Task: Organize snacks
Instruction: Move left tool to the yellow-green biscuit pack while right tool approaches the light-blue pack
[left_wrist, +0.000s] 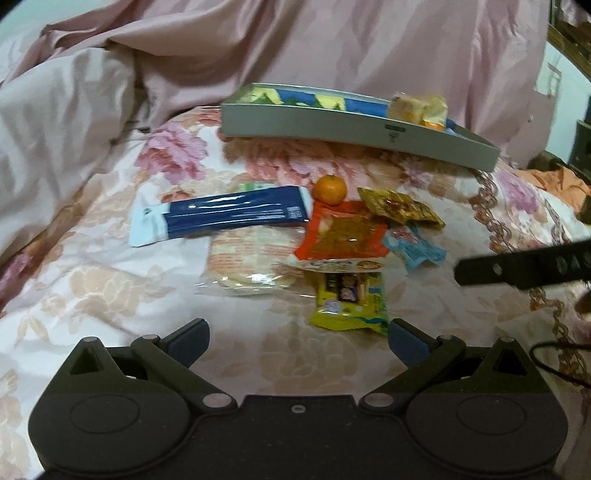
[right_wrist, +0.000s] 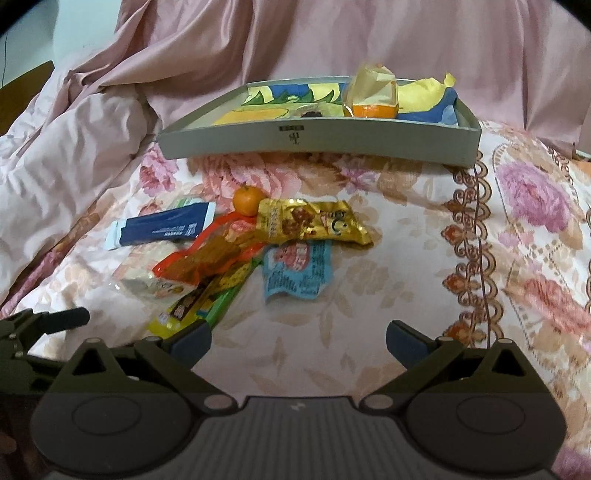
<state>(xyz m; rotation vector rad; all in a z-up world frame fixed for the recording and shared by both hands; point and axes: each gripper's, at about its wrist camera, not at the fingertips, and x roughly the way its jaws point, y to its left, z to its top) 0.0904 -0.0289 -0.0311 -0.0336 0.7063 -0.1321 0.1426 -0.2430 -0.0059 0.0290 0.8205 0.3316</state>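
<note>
A pile of snacks lies on the flowered bedspread: a blue packet, a small orange, a red packet, a gold packet, a light blue packet, a yellow-green packet and a clear bag of biscuits. A grey tray behind holds a clear-wrapped snack. My left gripper is open and empty before the pile. My right gripper is open and empty.
Rumpled pink bedding rises at the left and back. The right gripper's finger shows in the left wrist view; the left gripper shows at the left edge of the right wrist view. A cable lies at the right.
</note>
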